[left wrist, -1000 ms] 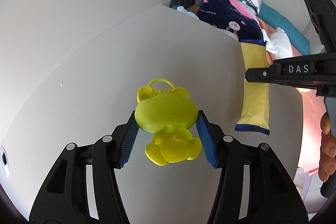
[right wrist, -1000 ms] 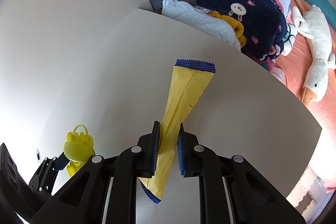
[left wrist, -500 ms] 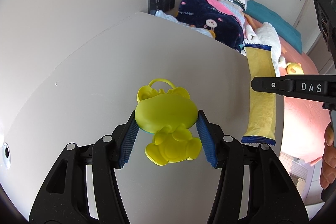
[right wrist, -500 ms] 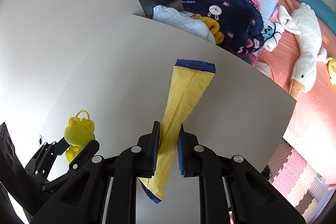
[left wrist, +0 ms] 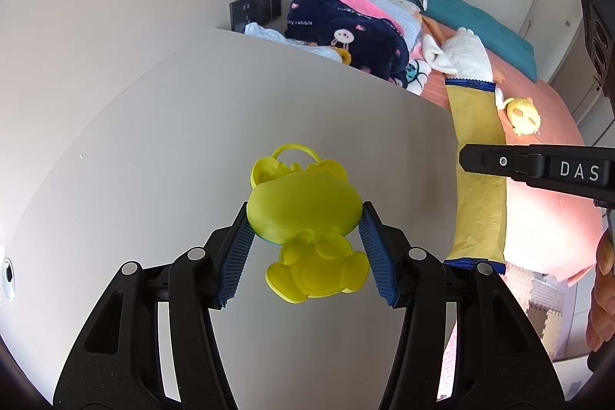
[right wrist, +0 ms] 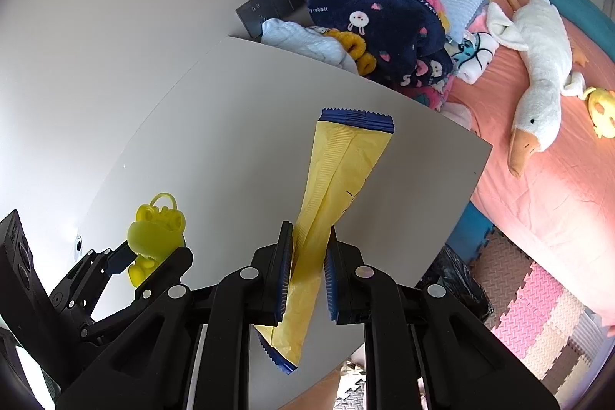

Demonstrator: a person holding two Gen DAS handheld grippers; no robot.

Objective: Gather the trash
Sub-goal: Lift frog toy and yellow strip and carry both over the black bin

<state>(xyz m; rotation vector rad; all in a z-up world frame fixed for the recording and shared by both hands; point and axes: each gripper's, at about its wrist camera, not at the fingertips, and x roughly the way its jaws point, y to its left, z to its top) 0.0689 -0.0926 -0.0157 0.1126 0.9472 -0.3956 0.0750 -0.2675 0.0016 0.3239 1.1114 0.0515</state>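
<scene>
My left gripper (left wrist: 305,248) is shut on a yellow frog-shaped toy (left wrist: 303,214), held above the pale grey table (left wrist: 192,125). The toy and left gripper also show at lower left in the right wrist view (right wrist: 153,237). My right gripper (right wrist: 306,279) is shut on a long yellow wrapper with blue ends (right wrist: 338,187), held above the table's right part. In the left wrist view the wrapper (left wrist: 476,171) hangs beyond the table's right edge, with the right gripper's arm (left wrist: 538,166) across it.
A bed with an orange sheet (right wrist: 538,187), a navy rabbit blanket (right wrist: 384,25), a white goose plush (right wrist: 538,64) and a small yellow plush (left wrist: 522,110) lies beyond the table. A black bag (right wrist: 457,279) and pink foam floor mats (right wrist: 530,314) are below the table's right edge.
Both grippers have lifted and moved back to the right with their loads; more of the bed and floor shows. The wrapper now hangs past the table's right edge in the left wrist view.
</scene>
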